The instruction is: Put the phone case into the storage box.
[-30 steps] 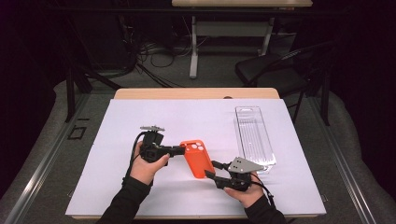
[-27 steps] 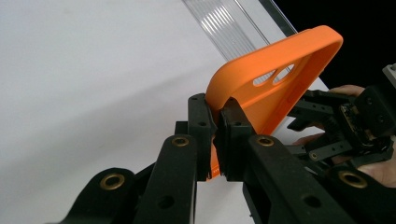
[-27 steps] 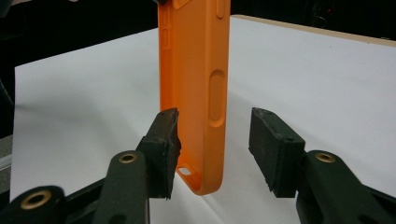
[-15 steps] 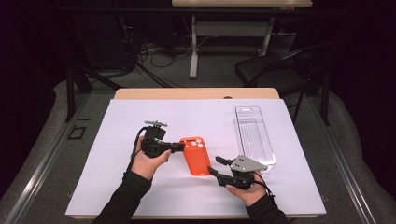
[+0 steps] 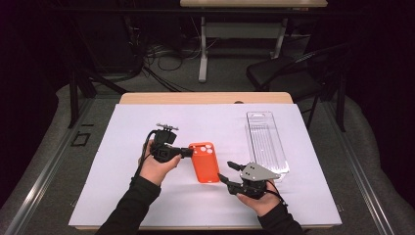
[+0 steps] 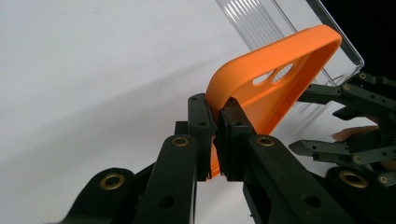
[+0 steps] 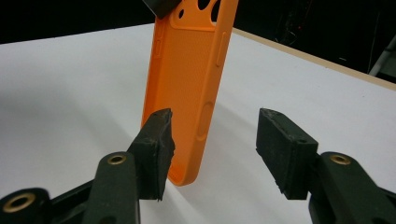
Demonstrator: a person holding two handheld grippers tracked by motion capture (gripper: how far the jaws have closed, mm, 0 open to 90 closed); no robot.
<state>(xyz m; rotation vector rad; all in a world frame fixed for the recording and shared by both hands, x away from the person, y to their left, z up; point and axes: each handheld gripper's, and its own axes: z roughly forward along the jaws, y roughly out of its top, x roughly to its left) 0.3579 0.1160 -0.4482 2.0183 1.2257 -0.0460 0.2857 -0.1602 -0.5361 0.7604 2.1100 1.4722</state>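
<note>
L tongs (image 5: 187, 152) clamp orange phone case (image 5: 204, 161) edge; R tongs (image 5: 225, 171), just opening, sit free beside case. Keep L grip firm, back R off straight.

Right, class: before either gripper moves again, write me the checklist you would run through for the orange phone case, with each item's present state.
1. Left gripper clamped on the orange phone case edge: ok.
2. Right gripper let go: ok, its jaws have just been opening, pads off the case.
3. Case clear of the right gripper's pads: not ok, its lower end lies between them.
4. Clear plastic tray unobstructed: ok.
5. Grip firmness: cannot tell.
</note>
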